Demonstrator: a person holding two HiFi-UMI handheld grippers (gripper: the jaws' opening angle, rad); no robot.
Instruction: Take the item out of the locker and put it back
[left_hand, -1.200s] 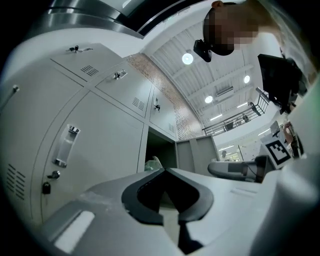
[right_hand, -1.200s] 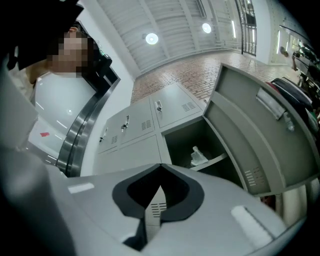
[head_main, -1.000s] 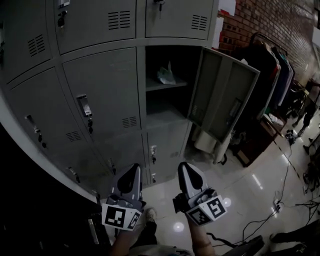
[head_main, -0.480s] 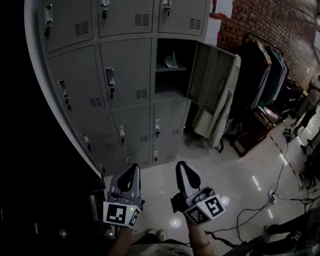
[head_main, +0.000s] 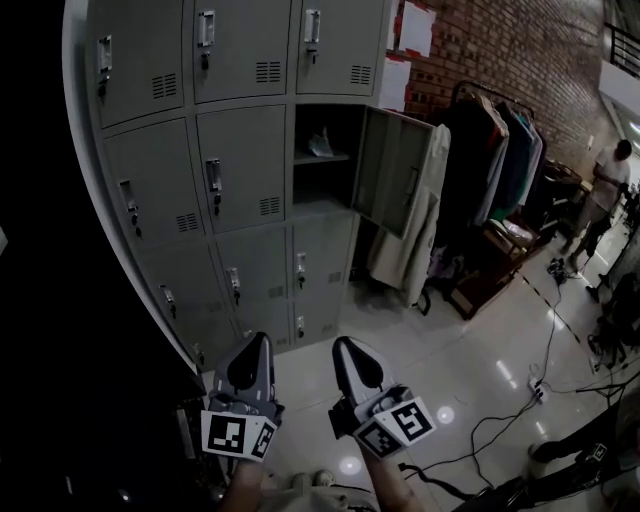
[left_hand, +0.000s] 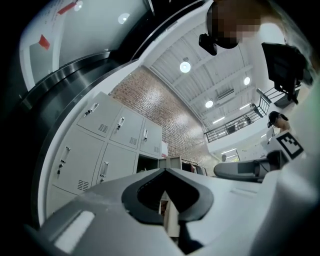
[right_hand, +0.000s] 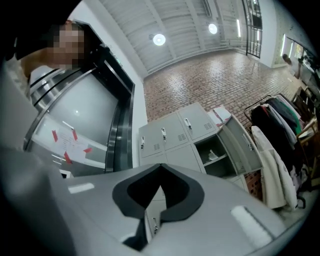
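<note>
Your left gripper (head_main: 258, 345) and right gripper (head_main: 347, 348) sit low at 6 o'clock, fingers closed on nothing, well apart from the grey metal lockers (head_main: 240, 180). The pale crumpled bag (head_main: 320, 146) rests on the open compartment's shelf (head_main: 338, 157) at 12 o'clock, its door (head_main: 392, 170) swung wide for reach.

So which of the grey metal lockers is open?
The right-column grey metal locker, second row down: its door hangs open, a pale item on its shelf; the others are shut.
</note>
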